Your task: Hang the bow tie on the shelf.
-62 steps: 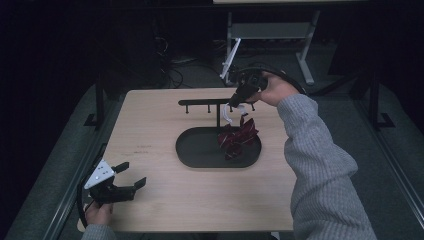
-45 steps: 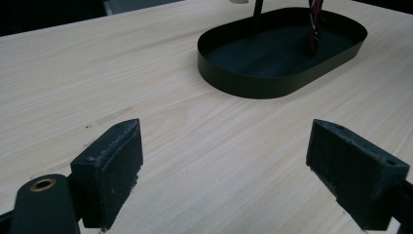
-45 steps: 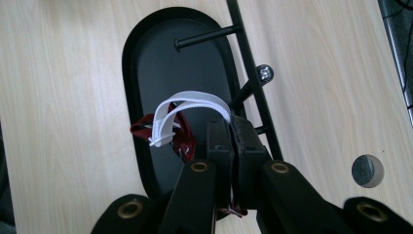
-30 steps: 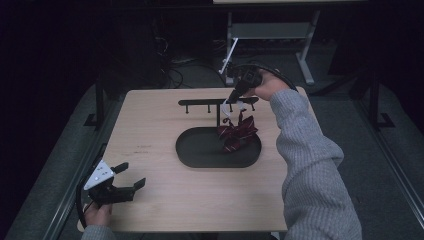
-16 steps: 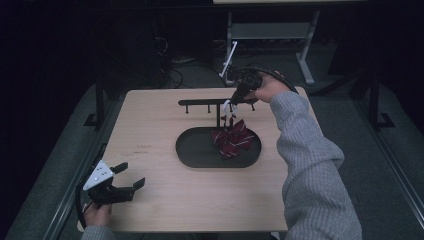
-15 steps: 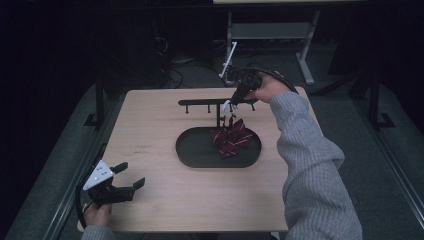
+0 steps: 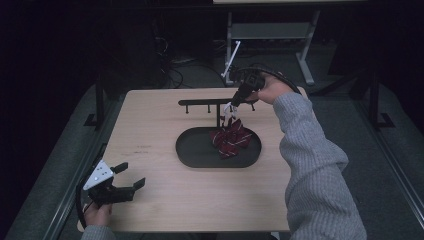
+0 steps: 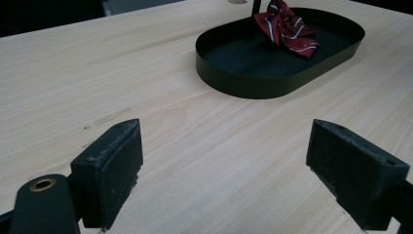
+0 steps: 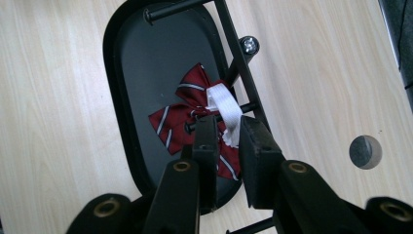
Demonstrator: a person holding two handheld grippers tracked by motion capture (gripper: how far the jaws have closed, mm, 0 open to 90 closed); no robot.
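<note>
Over the far end of the black tray [image 7: 195, 155], has just been parting the jaws of the right gripper [image 9: 226, 129] a crack, with the white strap [image 9: 223, 105] running between them and draped over a peg of the black rack [image 7: 210, 102]. Looks let go rather than pinched, judging by the narrow gap beside the strap. Finds the red striped bow tie [image 7: 231, 139] a little further left than two seconds back, now hanging below the peg inside the tray's far right part; cannot tell whether it touches the floor. Reads as the hanging nearly done, leaving only a clean retreat. Shows the left gripper [image 8: 224, 146] wide open and empty over the table's [image 7: 165, 115] near left corner. Counts one bow tie, one strap, one tray, one rack, two grippers.
</note>
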